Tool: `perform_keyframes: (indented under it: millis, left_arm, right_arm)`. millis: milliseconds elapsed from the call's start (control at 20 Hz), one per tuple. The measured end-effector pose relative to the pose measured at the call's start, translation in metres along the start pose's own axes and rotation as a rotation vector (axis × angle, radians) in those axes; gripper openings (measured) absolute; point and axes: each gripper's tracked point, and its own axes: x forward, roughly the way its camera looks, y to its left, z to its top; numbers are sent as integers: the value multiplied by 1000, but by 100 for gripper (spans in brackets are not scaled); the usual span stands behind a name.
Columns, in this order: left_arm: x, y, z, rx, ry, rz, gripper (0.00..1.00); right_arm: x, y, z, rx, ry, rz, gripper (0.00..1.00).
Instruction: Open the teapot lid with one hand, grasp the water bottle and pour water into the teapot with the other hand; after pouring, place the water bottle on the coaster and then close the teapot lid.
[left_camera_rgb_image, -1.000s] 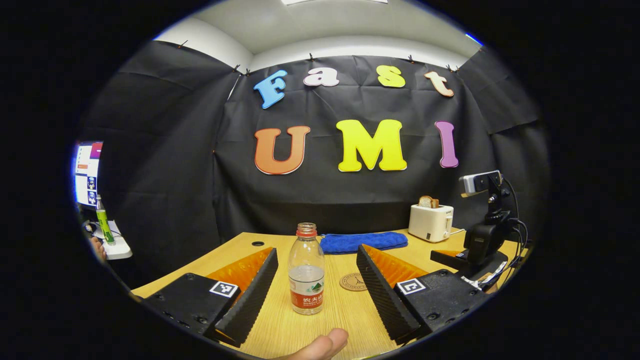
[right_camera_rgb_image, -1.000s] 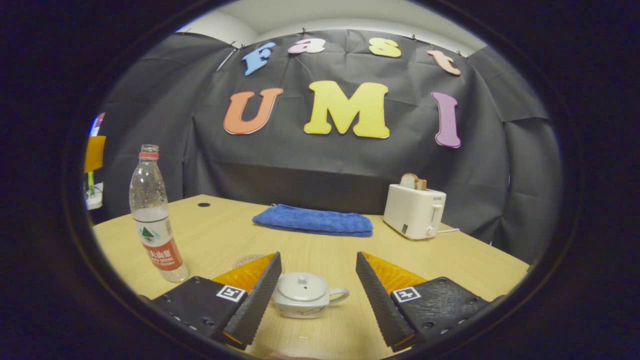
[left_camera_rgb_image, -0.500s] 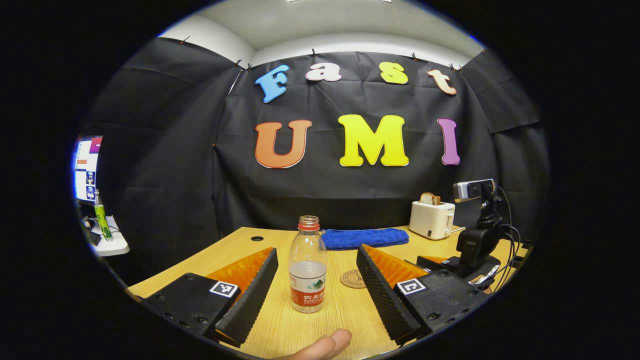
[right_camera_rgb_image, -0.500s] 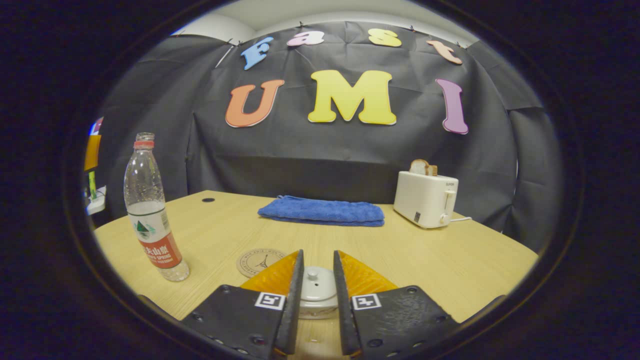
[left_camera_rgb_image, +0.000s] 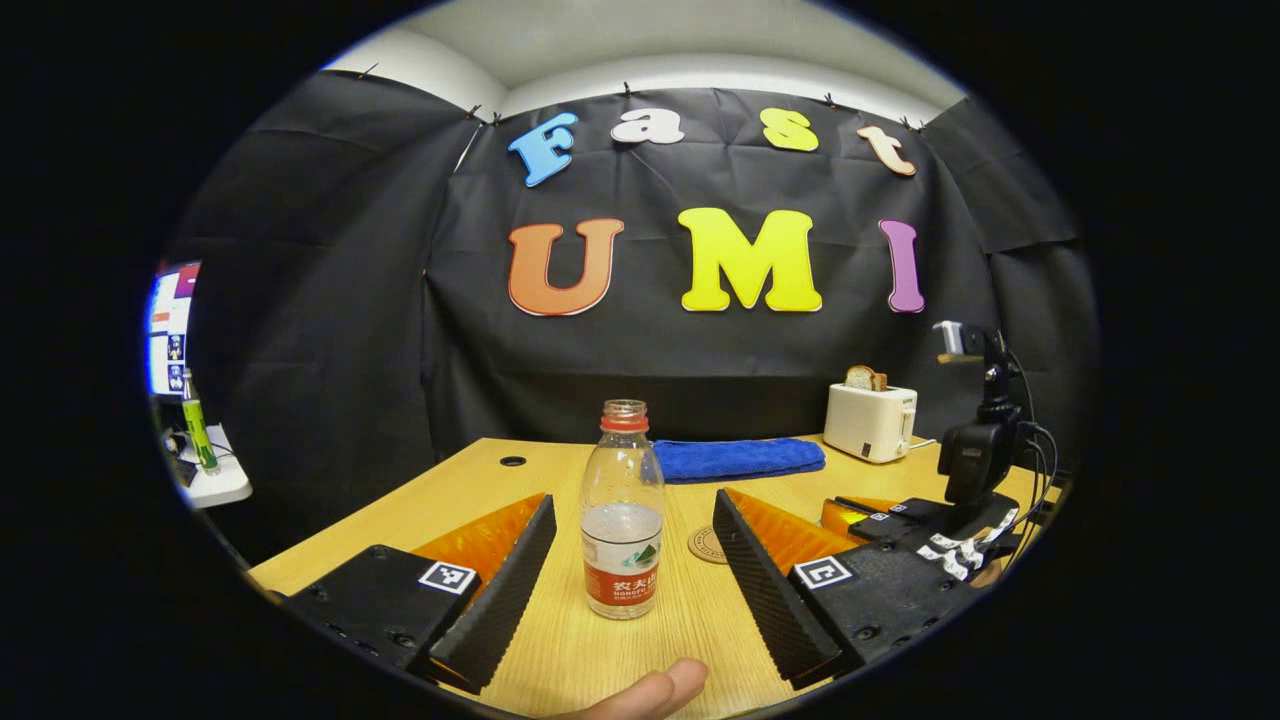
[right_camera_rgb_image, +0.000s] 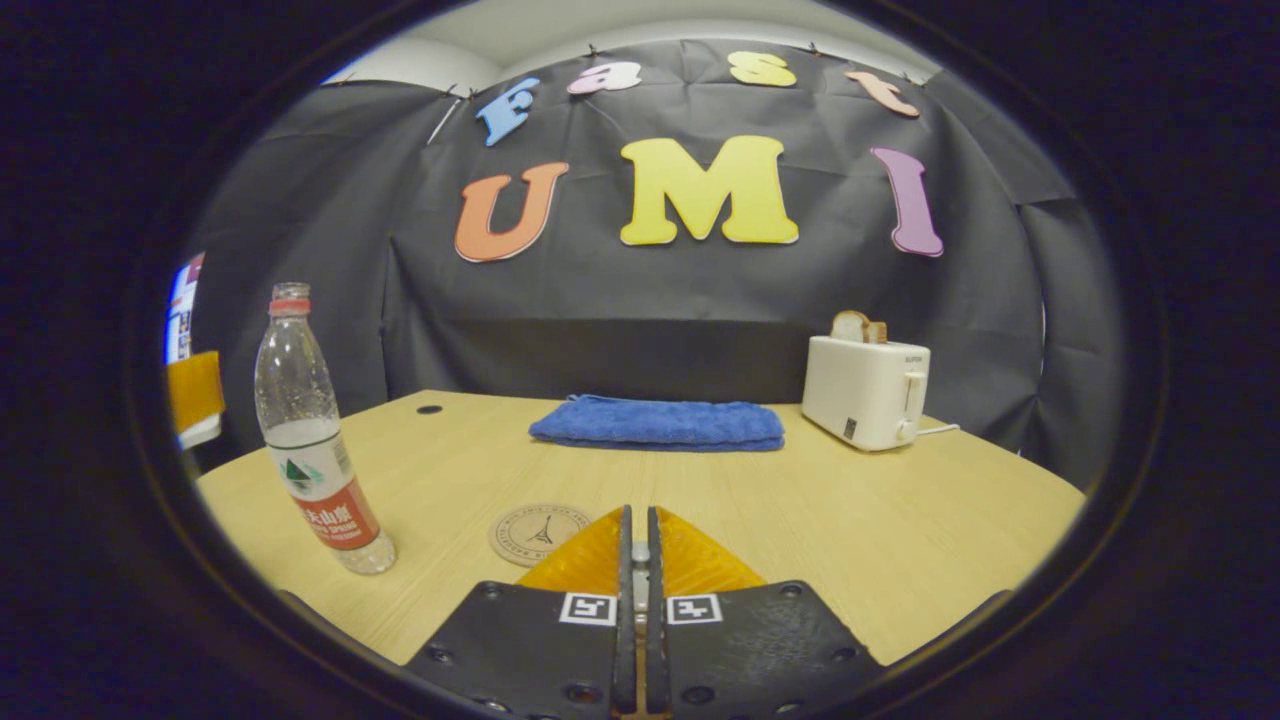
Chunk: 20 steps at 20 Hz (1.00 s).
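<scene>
Your left gripper (left_camera_rgb_image: 634, 570) sits low over the wooden desk (left_camera_rgb_image: 560, 650) with its jaws wide apart, and the water bottle (left_camera_rgb_image: 622, 525) stands upright between them, touched by neither finger. The bottle is uncapped, with a red neck ring and a red and white label, and is partly filled. A round coaster (left_camera_rgb_image: 706, 545) lies flat on the desk just behind and to the right of the bottle. Your right gripper (right_camera_rgb_image: 636, 575) has its jaws nearly together, clamped on the small pale knob of the teapot lid (right_camera_rgb_image: 638, 553); the teapot's body is hidden behind the fingers. From the right gripper view, the bottle stands well to the left, with the coaster between it and the gripper. A folded blue towel (right_camera_rgb_image: 660, 424) and a white toaster (right_camera_rgb_image: 866, 391) holding a slice of bread sit at the far edge of the desk.
</scene>
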Motion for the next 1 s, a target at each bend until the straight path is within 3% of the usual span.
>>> perform_keyframes:
  millis: [300,500,600,1000]
  left_arm:
    - [10,-1,-18,26,23,-19,99]
    - [18,-1,-29,58,23,-45,99]
    - [23,11,-31,43,21,-22,99]
    - [57,9,-47,-13,41,-46,99]
  right_arm:
    - [-23,-16,26,36,-45,22,0]
    - [-48,-30,32,-41,-58,33,0]
    - [-66,-34,36,-76,-82,41,0]
    - [-112,-52,51,-65,-154,65,0]
